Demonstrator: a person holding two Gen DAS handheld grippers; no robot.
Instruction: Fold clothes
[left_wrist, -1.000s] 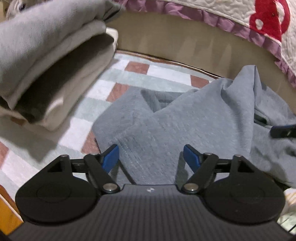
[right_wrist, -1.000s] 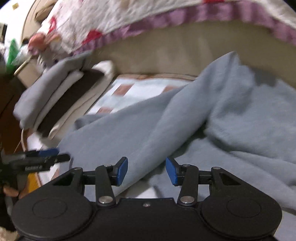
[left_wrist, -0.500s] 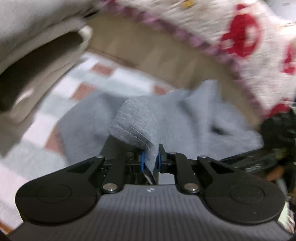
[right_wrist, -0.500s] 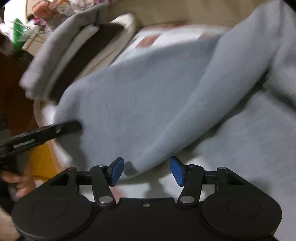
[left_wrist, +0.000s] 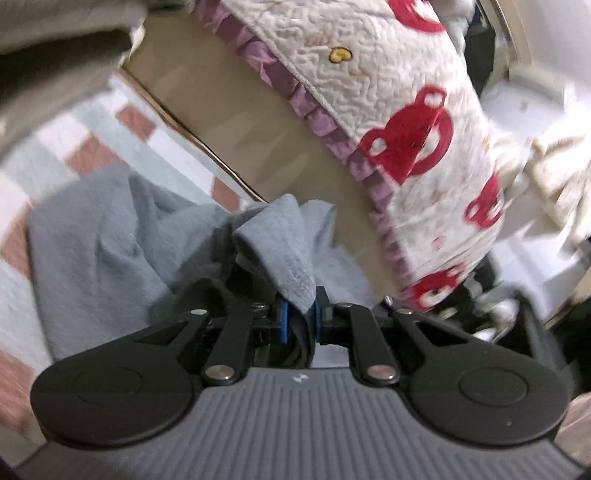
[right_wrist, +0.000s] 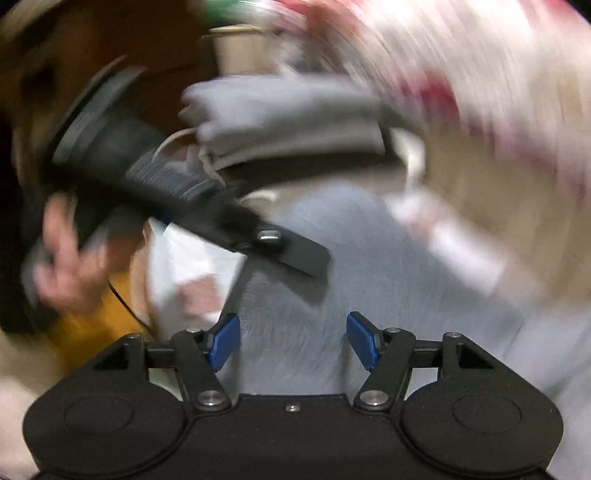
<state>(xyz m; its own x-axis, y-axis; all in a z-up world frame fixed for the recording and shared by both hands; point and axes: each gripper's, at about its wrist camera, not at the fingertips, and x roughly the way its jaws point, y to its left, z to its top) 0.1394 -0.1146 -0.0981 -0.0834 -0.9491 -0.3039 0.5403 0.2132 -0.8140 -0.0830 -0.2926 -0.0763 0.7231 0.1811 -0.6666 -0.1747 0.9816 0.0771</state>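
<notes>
The left gripper (left_wrist: 299, 325) is clamped tight on a hemmed fold of the grey garment (left_wrist: 110, 251), the blue pads (left_wrist: 282, 326) pressed against the cloth from both sides and the pinched edge standing up as a peak just ahead of them. The rest of the garment trails down and away to the left, rumpled, onto the checked cloth (left_wrist: 40, 173) of pale and brick-red squares that carries it. The right gripper (right_wrist: 293, 338) is spread wide with nothing between its fingers — it hangs over a flatter stretch of the same grey garment (right_wrist: 369, 280), with the left gripper's black body (right_wrist: 229, 221) crossing above the cloth and a hand (right_wrist: 62, 266) at its grip, much blurred. No writing or label can be read anywhere; the stitching on the held hem shows, nothing more. Beyond the garment the checked cloth ends at a dark edge strip against a tan wall (left_wrist: 251, 110), overhung by a white quilt (left_wrist: 406, 92) with red figures and a purple frill. A stack of folded clothes (right_wrist: 291, 122) sits at the cloth's far left, close by the garment.
</notes>
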